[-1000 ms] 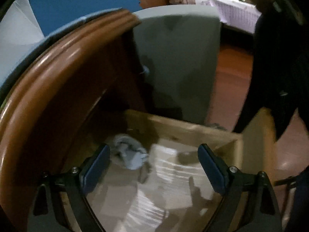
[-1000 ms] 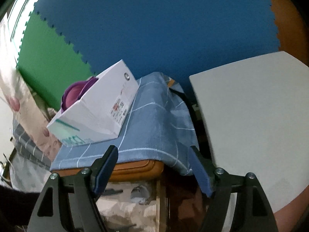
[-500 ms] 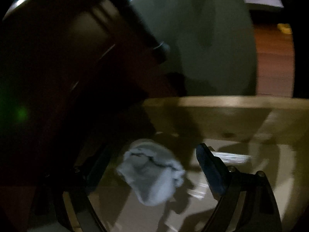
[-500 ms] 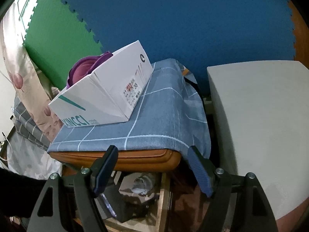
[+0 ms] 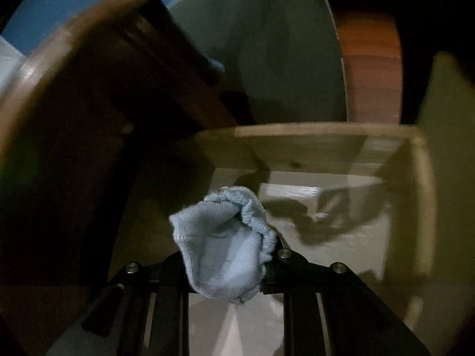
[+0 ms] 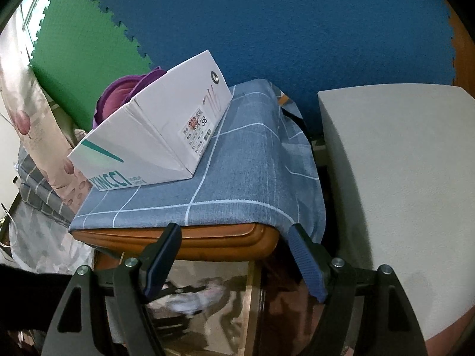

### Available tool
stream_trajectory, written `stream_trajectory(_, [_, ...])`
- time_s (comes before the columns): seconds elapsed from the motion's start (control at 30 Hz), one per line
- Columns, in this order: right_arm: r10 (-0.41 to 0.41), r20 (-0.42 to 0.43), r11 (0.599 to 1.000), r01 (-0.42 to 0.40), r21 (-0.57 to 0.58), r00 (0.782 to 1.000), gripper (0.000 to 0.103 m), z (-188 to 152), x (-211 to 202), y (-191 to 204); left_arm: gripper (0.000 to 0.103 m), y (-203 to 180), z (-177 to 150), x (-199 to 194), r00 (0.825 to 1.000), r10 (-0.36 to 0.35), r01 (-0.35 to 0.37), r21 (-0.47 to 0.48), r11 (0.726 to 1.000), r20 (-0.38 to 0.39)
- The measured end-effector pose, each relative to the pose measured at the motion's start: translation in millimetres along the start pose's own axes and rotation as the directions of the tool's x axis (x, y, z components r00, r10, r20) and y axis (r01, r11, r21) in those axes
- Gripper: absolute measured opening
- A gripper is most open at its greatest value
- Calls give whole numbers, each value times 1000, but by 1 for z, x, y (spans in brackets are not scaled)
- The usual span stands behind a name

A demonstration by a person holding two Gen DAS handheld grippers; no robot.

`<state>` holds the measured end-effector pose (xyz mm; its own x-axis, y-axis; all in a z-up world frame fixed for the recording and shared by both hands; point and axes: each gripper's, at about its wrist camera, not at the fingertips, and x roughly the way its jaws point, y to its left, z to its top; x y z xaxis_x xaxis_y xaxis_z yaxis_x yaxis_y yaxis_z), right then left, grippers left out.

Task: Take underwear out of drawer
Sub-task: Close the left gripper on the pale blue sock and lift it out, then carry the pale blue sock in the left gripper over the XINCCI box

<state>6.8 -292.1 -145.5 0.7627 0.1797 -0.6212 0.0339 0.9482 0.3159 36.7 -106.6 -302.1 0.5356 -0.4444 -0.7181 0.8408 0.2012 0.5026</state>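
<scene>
the left claw [image 5: 228,255] has just been closing, and its jaws are now pinching a pale blue knitted garment [image 5: 222,243], the underwear of the task, bunched between them where a second ago they were standing wide apart around it. the grab looks made, so the lift out is what is remaining, in my judgement.

the bundle is sitting right at the fingertips, rising ahead of the claw and a little to its left, inside the open wooden drawer [image 5: 311,145]. the drawer's far wall is lying ahead of the claw and its pale floor beneath and to the right. whether the cloth is already clear of the floor i cannot tell.

the garment is crumpled into a lump, so no clear long axis is showing; its ribbed hem is curling along the top and right edge, facing away from the claw.

the right claw [image 6: 234,255] is standing wide open and holding nothing, hovering before the cloth-covered cabinet top [image 6: 207,184].
</scene>
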Motion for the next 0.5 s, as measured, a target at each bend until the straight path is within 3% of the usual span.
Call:
stream_trajectory(0.1, [-8, -5, 1000, 8, -1, 1000, 76, 0, 3, 2, 18, 15, 2, -39, 1000, -15, 16, -52, 999, 16])
stream_trajectory(0.3, [-47, -29, 998, 46, -40, 998, 76, -2, 11, 9, 18, 33, 0, -129, 994, 81, -67, -186, 980, 70])
stream_trajectory(0.43, [-58, -30, 996, 56, -68, 998, 76, -3, 15, 16, 19, 41, 7, -173, 985, 150, -115, -334, 936, 80])
stream_trajectory(0.5, [-66, -31, 994, 63, -88, 997, 76, -4, 17, 20, 19, 50, 8, -192, 980, 192, -149, -438, 887, 56])
